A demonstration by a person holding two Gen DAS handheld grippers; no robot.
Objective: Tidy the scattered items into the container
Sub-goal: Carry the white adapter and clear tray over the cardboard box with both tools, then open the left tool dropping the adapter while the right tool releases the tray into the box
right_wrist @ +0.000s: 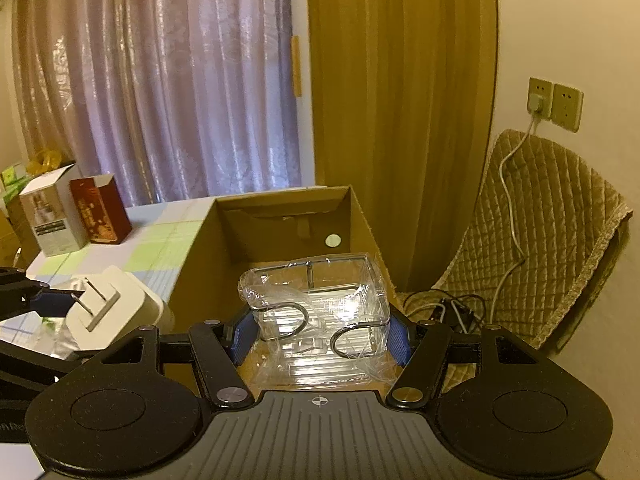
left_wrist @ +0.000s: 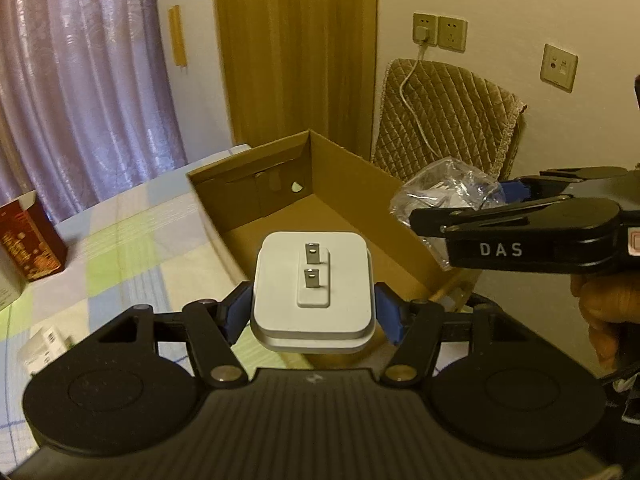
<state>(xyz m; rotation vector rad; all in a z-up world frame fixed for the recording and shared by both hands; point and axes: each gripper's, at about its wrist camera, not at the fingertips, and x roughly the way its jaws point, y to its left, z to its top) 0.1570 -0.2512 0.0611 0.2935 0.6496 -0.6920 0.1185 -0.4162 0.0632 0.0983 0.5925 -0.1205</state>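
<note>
1. The left tongs (left_wrist: 312, 312) are gripping a white charger (left_wrist: 312, 296), prongs up, above the near end of the cardboard box (left_wrist: 280, 184).
2. The right tongs (right_wrist: 320, 334) are clamping a clear plastic packet (right_wrist: 320, 312) over the same box (right_wrist: 288, 216).
3. The box is sitting at the right edge of the checked worktop (left_wrist: 132, 248); a red carton (left_wrist: 34, 244) is standing at the far left.

My left tool (left_wrist: 313, 314) is clamped at both sides on the white charger (left_wrist: 313, 292), held level and pointing to 12 o'clock. My right tool (right_wrist: 320, 334) grips the clear plastic packet (right_wrist: 320, 320); in the left view it comes in from 3 o'clock, my hand (left_wrist: 608, 308) beneath it.
</note>
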